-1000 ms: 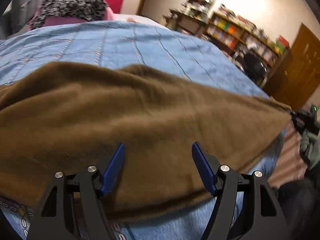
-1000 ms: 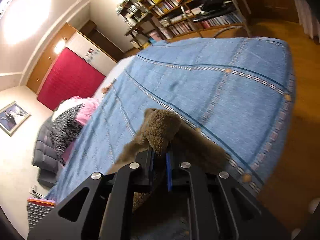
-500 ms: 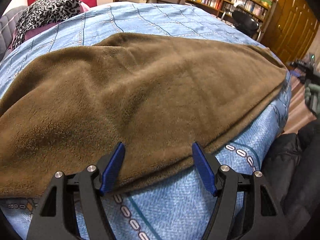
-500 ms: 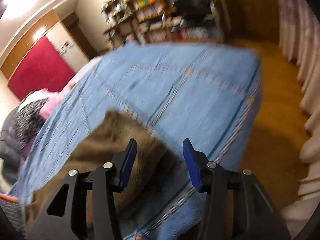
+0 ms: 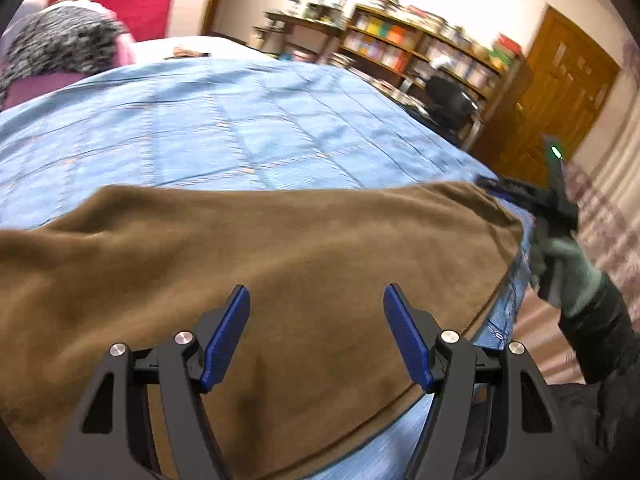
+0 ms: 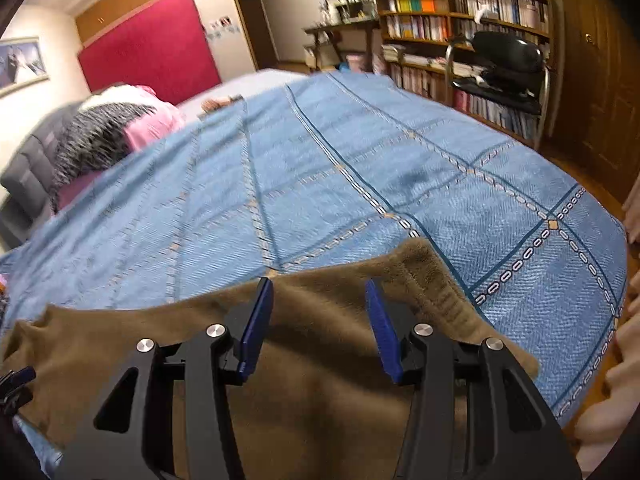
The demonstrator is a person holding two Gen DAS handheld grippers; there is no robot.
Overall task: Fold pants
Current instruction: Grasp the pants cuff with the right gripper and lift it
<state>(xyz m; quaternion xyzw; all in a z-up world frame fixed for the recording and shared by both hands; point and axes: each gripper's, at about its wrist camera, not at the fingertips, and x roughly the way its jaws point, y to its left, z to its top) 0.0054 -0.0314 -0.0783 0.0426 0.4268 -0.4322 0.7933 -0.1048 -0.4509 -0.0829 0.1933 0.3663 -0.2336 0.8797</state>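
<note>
The brown fleece pants lie spread flat on the blue bedspread near its front edge. My left gripper is open and empty, hovering over the pants. The pants also show in the right wrist view, with a ribbed hem or waistband at the right end. My right gripper is open and empty above that end. In the left wrist view the right gripper appears at the pants' far right corner, held by a gloved hand.
Pillows lie at the head of the bed. A bookshelf and a black chair stand beyond the bed's far side. A wooden door is at the right. The bed edge drops to wooden floor.
My right gripper opened and let go of the pants' end, which now lies flat on the bed. My left gripper stayed open, its view tilting down then back up over the pants.
</note>
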